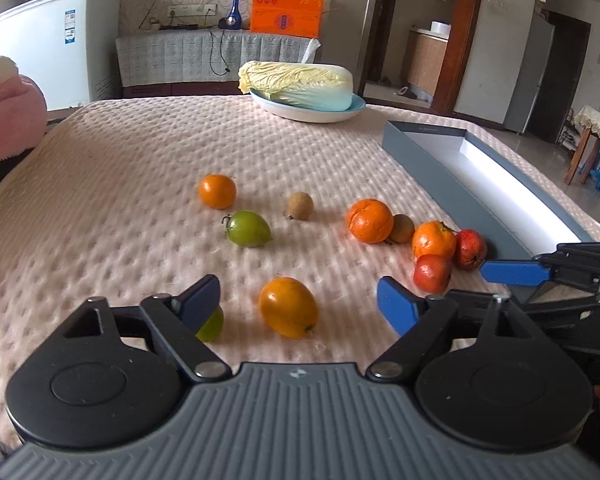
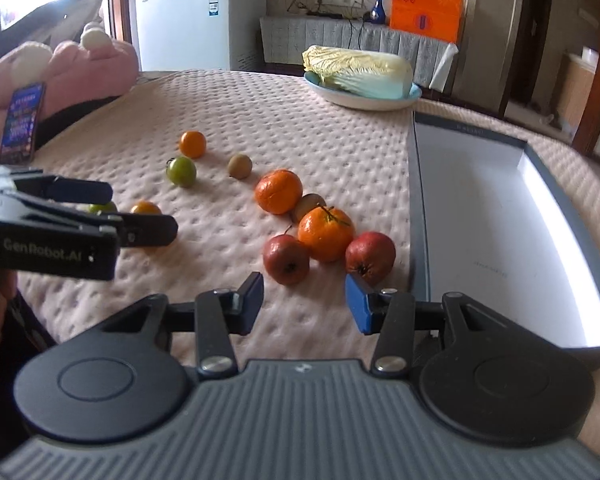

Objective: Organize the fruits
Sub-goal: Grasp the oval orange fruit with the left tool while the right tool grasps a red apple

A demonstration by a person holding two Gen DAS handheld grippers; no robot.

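Note:
My left gripper point(image 1: 300, 304) is open, and an orange-yellow tomato point(image 1: 288, 307) lies on the cloth between its wide jaws, untouched by either pad. A small green fruit point(image 1: 213, 326) peeks from behind its left finger. My right gripper point(image 2: 305, 302) is open and holds nothing; two red apples point(image 2: 286, 259) point(image 2: 370, 257) lie just ahead of its tips, with a tangerine point(image 2: 326, 234) behind them. Further back lie a bigger tangerine point(image 2: 278, 192), two kiwis point(image 2: 240, 166), a green tomato point(image 2: 181, 171) and a small orange point(image 2: 192, 144). The grey box point(image 2: 420, 208) stands open to the right.
A napa cabbage point(image 1: 300, 82) on a pale plate point(image 1: 352, 109) sits at the table's far edge. A pink plush point(image 2: 80, 72) and an upright phone point(image 2: 20, 124) are at the far left. A pink textured cloth point(image 1: 120, 184) covers the table; the box's white inside point(image 2: 480, 208) holds nothing.

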